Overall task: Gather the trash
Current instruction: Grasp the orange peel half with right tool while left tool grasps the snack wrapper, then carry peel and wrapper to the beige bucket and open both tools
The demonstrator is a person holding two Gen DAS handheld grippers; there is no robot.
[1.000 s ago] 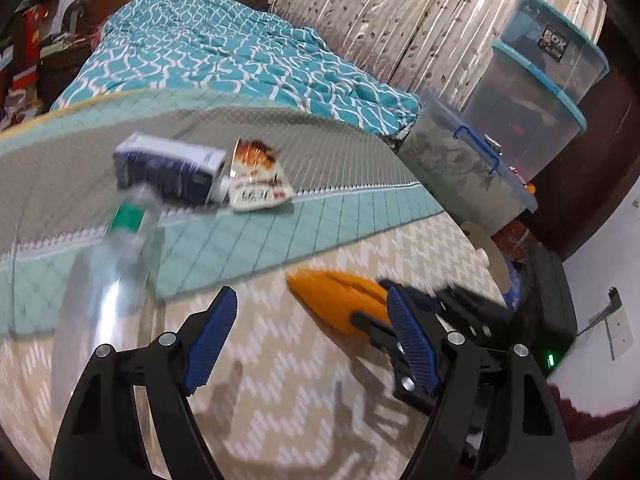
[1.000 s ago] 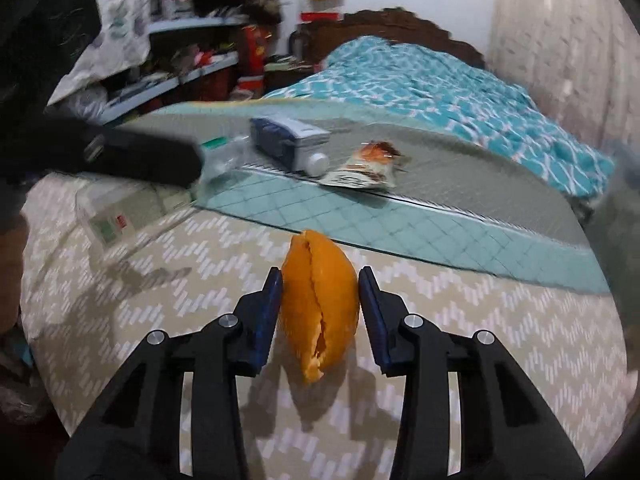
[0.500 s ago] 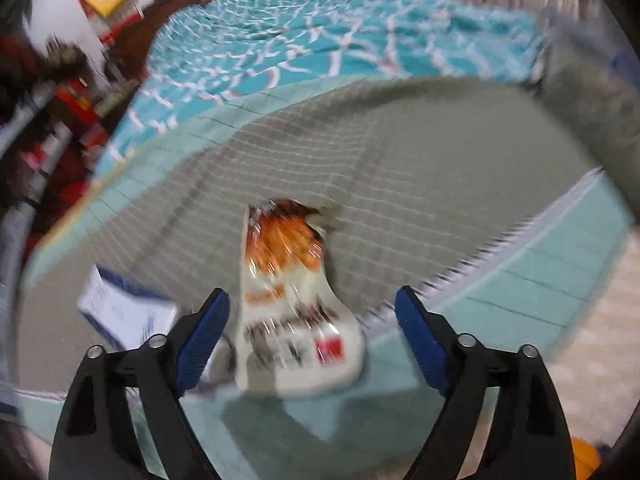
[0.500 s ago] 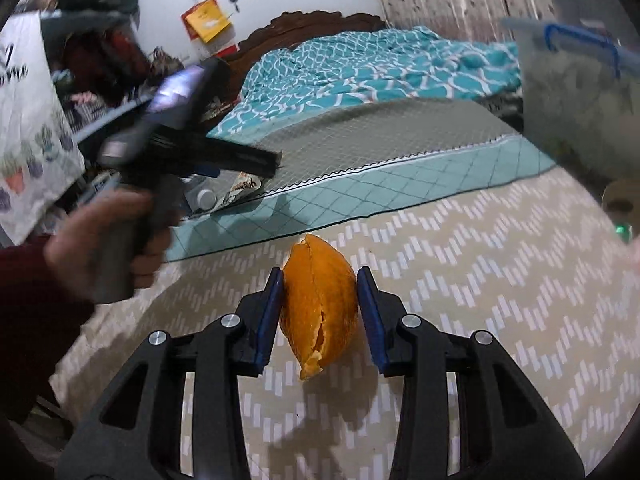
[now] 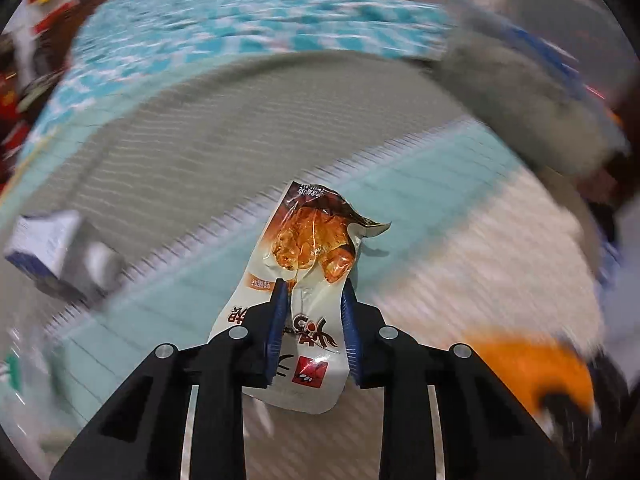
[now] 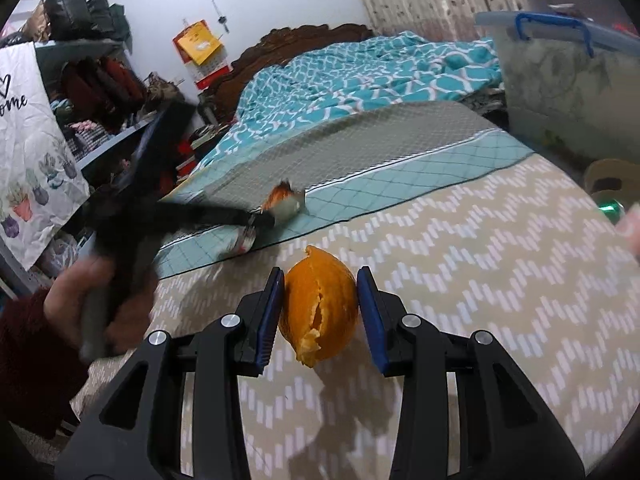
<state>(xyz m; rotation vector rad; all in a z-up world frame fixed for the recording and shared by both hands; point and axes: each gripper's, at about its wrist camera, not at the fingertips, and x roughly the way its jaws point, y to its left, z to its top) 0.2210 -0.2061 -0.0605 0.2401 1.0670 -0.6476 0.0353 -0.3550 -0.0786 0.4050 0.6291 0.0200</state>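
My left gripper (image 5: 313, 308) is shut on a white and orange snack wrapper (image 5: 310, 248) and holds it above the bedspread. The wrapper also shows in the right wrist view (image 6: 282, 202), blurred, at the tip of the left gripper. My right gripper (image 6: 320, 302) is shut on an orange peel (image 6: 320, 308), held above the zigzag-patterned cover. The peel shows blurred at the lower right of the left wrist view (image 5: 528, 364).
A blue and white carton (image 5: 48, 244) lies on the grey part of the bedspread at the left. A teal blanket (image 6: 360, 76) covers the far bed. A clear storage box with a blue handle (image 6: 560, 72) stands at the right. Cluttered shelves (image 6: 100, 92) line the left.
My left gripper swung to the snack wrapper, closed on it and lifted it off the bedspread. My right gripper kept hold of the orange peel and turned to the right.
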